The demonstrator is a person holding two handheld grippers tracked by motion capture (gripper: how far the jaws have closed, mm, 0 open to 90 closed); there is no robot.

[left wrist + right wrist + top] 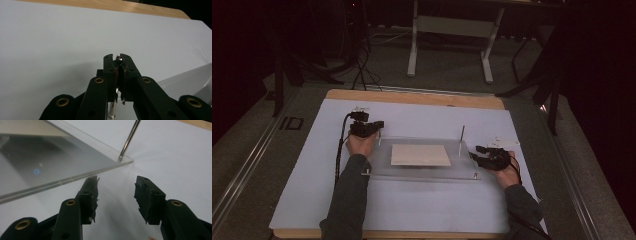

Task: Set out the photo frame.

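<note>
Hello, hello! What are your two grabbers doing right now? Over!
Left gripper shut on metal post. Right gripper open, empty, beside clear plate. Nothing in the way.

Left gripper [119, 58] jaws clamped, forearm reaching forward; right gripper [116, 195] low on the right, jaws apart.

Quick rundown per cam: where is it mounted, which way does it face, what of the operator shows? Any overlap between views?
High view: above the person's side, looking forward and down on the white sheet; both forearms, left gripper, right gripper.
Left gripper view: on the left gripper, along jaws shut on a metal post.
Right gripper view: on the right gripper, jaws open, facing the acrylic plate corner and an upright rod.
Shared: plate, sheet.
</note>
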